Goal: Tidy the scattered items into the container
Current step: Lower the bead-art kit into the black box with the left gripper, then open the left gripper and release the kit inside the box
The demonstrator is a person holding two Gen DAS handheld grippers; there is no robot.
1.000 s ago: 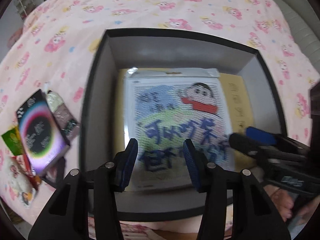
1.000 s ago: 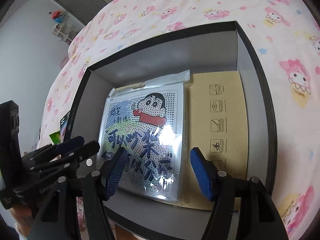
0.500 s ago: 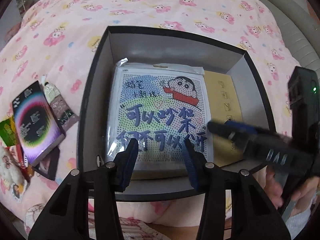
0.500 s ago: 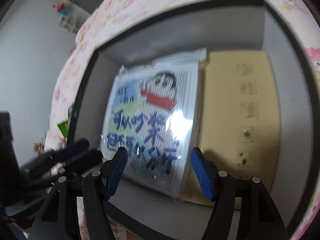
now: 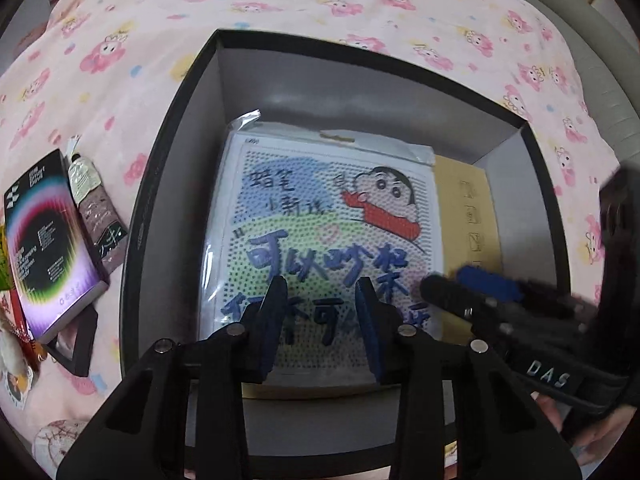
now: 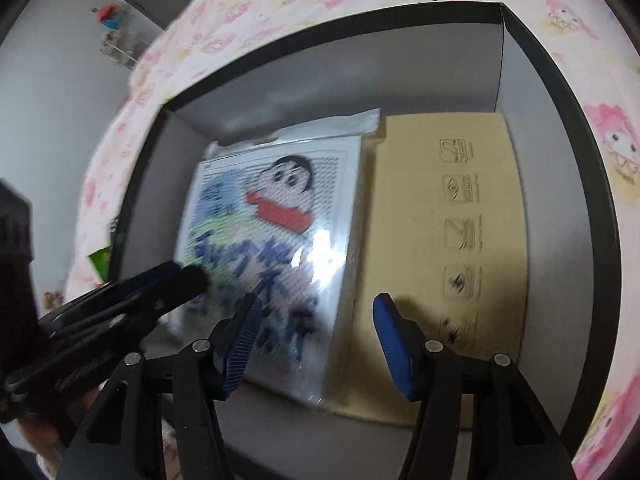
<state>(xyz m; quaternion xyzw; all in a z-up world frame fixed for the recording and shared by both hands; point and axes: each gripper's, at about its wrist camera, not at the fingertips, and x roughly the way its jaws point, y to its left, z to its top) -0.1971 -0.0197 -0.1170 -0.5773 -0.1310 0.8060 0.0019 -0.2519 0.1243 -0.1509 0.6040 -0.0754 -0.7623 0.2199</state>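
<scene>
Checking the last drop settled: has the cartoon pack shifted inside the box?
No. The cartoon pack still lies over the brown envelope, against the box's left wall.

The brown envelope lies partly hidden under the cartoon picture pack in the box. In the right wrist view the pack's writing is too blurry to read. By the box, a book covers most of a black frame. A green packet and a small toy are cut off at the left edge.
</scene>
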